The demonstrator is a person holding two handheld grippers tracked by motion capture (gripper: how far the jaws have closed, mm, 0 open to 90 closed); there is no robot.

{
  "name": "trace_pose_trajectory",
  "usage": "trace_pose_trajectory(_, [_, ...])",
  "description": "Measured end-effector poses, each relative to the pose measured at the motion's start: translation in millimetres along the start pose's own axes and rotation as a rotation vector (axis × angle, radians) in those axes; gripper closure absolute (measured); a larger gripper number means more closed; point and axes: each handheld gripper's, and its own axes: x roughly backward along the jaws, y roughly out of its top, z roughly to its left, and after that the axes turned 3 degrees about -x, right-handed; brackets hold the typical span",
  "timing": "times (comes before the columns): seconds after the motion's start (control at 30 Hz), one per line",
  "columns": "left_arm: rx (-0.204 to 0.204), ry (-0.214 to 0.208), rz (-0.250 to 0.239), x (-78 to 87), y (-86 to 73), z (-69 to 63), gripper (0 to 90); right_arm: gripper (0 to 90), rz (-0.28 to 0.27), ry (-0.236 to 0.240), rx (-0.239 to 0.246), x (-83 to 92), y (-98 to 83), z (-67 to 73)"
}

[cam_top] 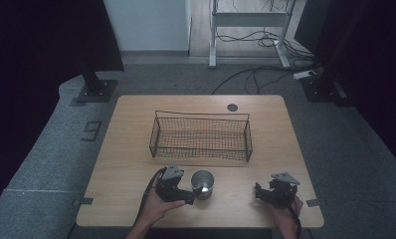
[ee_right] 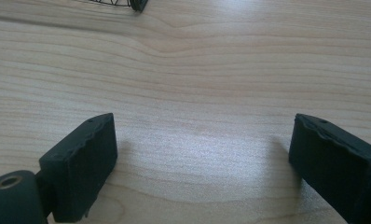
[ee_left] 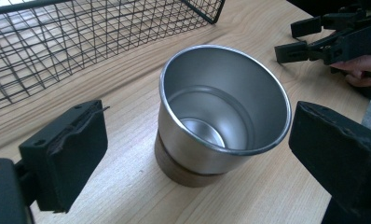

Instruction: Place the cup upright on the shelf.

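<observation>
Cup (ee_left: 223,114): shiny steel, tapered, dark base band, upright, lower centre of high view.
Left gripper (ee_left: 197,158): spread, flanking cup, untouching.
Right gripper (ee_right: 202,158): spread, empty.
Basket (cam_top: 201,130): black wire mesh, rectangular.
Table (cam_top: 136,149): pale wood grain.

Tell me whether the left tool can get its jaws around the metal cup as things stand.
Probably yes. The left tool stands open with the metal cup upright right ahead, between its spread jaws, neither jaw touching it. The wire basket sits clear behind, and the right tool is off to the side.
</observation>
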Motion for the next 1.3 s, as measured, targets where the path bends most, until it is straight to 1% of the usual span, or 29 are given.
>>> trace_pose_trajectory(0.13, [-0.008,0.004,0.011,-4.6,1.4,-3.2,3.7,7.7,0.0,0.0,0.0,0.0,0.0,0.0])
trace_pose_trajectory(0.3, [-0.021,-0.012,0.024,-10.5,2.0,-8.3,2.4,7.7,0.0,0.0,0.0,0.0,0.0,0.0])
trace_pose_trajectory(0.4, [-0.026,0.0,0.042,-16.4,3.0,-11.0,0.5,7.7,0.0,0.0,0.0,0.0,0.0,0.0])
trace_pose_trajectory(0.5, [-0.022,0.003,0.046,-22.2,4.3,-12.8,0.1,7.8,0.0,0.0,-0.001,0.0,0.0,0.0])
trace_pose_trajectory(0.57, [-0.023,-0.001,0.047,-25.5,5.6,-14.0,0.1,7.9,0.0,0.001,-0.001,0.1,-0.1,0.0])
trace_pose_trajectory(0.7, [-0.034,0.008,0.061,-33.7,6.8,-15.2,0.1,7.9,0.0,0.001,-0.001,0.1,-0.1,0.0])
trace_pose_trajectory(0.8, [-0.043,0.017,0.069,-39.9,6.2,-16.5,1.7,7.8,0.0,0.001,-0.001,0.1,-0.1,0.0])
trace_pose_trajectory(0.83, [-0.046,0.019,0.069,-41.2,6.1,-16.7,4.0,7.9,0.0,0.001,-0.001,0.1,-0.1,-0.1])
trace_pose_trajectory(0.87, [-0.05,0.029,0.065,-42.1,5.9,-17.2,4.0,7.9,0.0,0.001,-0.001,0.1,-0.1,-0.1])
trace_pose_trajectory(0.9, [-0.053,0.04,0.06,-42.8,5.8,-17.6,6.2,7.8,0.0,0.001,-0.001,0.1,-0.1,-0.1])
trace_pose_trajectory(0.93, [-0.054,0.041,0.058,-43.0,5.6,-17.7,8.6,7.9,0.0,0.001,-0.001,0.1,-0.1,0.0])
trace_pose_trajectory(0.97, [-0.055,0.033,0.053,-42.9,5.2,-17.8,10.1,7.9,0.0,0.001,-0.001,0.1,0.0,0.0])
trace_pose_trajectory(1.0, [-0.062,0.036,0.054,-42.8,5.0,-18.4,12.8,7.8,0.0,0.001,-0.001,0.1,0.0,-0.1])
trace_pose_trajectory(1.07, [-0.066,0.034,0.058,-42.0,5.2,-18.3,13.4,7.9,0.0,0.001,0.0,0.1,-0.1,-0.1])
trace_pose_trajectory(1.13, [-0.073,0.04,0.053,-40.4,5.2,-18.4,14.1,7.9,0.0,0.001,0.0,0.1,-0.1,-0.2])
trace_pose_trajectory(1.3, [-0.068,0.039,0.039,-34.8,5.2,-14.9,14.7,8.0,-0.001,0.002,0.001,0.2,-0.1,-0.4])
